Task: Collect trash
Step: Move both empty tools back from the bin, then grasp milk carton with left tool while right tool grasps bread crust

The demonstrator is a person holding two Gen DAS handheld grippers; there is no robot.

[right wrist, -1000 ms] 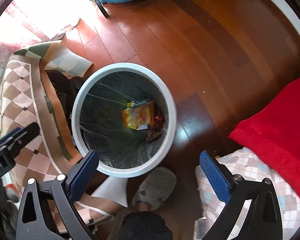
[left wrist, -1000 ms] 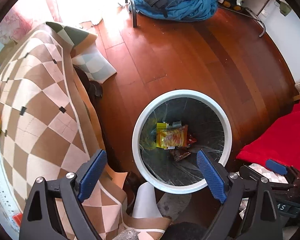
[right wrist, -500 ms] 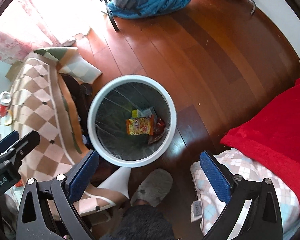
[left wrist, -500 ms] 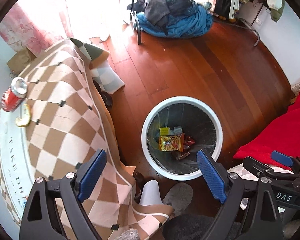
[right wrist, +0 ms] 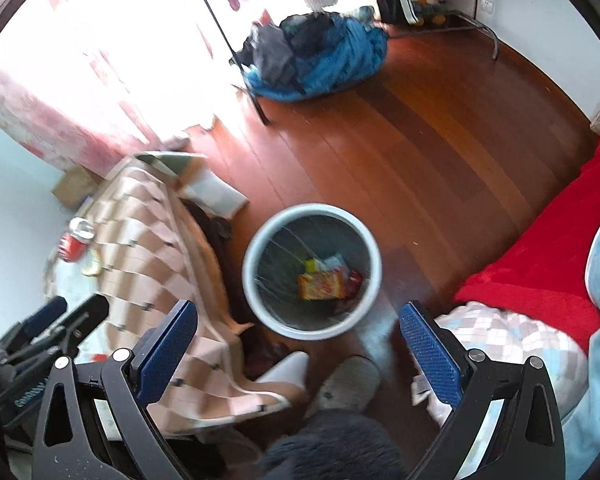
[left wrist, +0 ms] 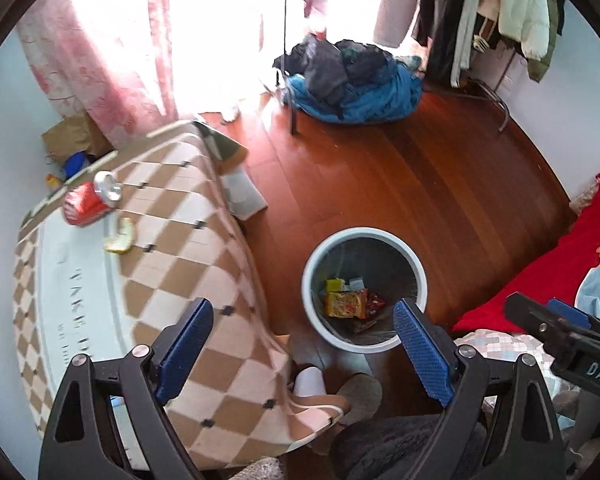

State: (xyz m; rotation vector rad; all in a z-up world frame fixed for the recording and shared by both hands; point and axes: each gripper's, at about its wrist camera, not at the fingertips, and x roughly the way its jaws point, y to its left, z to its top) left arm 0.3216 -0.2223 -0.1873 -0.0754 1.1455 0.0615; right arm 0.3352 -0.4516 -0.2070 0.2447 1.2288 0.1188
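Note:
A white round trash bin (left wrist: 312, 308) with a dark liner stands on the wood floor; it also shows in the right wrist view (right wrist: 256, 292). Snack wrappers (left wrist: 346, 303) lie in its bottom, also visible in the right wrist view (right wrist: 324, 283). A red soda can (left wrist: 89, 199) lies on its side on the checkered table, with a yellowish scrap (left wrist: 120, 238) beside it; both show in the right wrist view, the can (right wrist: 74, 240) and the scrap (right wrist: 92, 266). My left gripper (left wrist: 302, 348) is open and empty, high above the bin. My right gripper (right wrist: 298, 354) is open and empty too.
The checkered tablecloth (left wrist: 204, 240) hangs over the table edge left of the bin. A red blanket (right wrist: 540, 256) covers the bed at right. A blue clothes pile (left wrist: 352, 84) and a rack stand at the back. Slippers (right wrist: 348, 380) lie below the bin.
Both grippers have risen and pulled back from the bin, which now looks smaller. The table top with the red can has come into view. Both grippers stay open.

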